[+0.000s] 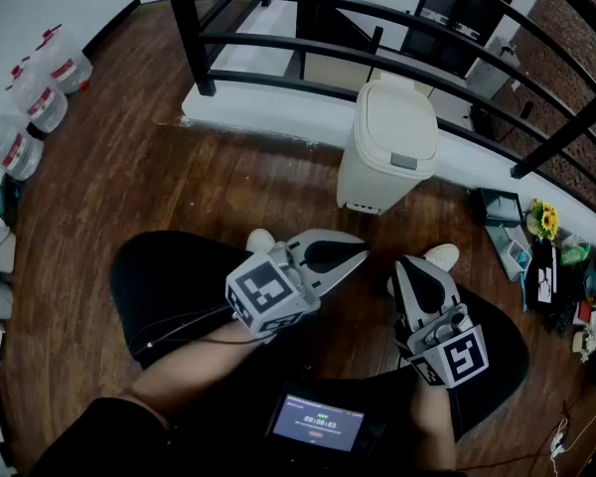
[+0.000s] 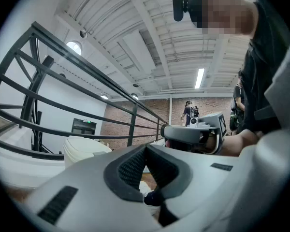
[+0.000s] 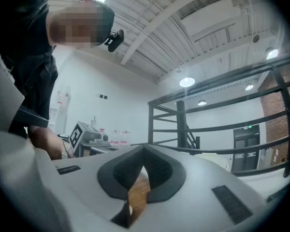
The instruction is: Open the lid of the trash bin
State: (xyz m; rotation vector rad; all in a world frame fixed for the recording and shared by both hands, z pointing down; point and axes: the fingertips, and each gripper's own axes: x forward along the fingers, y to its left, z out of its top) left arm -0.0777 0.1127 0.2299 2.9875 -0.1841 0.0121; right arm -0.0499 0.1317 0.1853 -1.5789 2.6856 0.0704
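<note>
The white trash bin (image 1: 389, 152) stands on the wooden floor (image 1: 159, 177) with its lid (image 1: 397, 122) down, its far side against the white ledge (image 1: 268, 112) under the black railing (image 1: 377, 13). On the bin's near side and clear of it, the left gripper (image 1: 361, 252) points toward its base, jaws pressed together with nothing between them. Right beside it, a touch further from the bin, the right gripper (image 1: 401, 266) has its jaws closed tip to tip too, gripping nothing.
</note>
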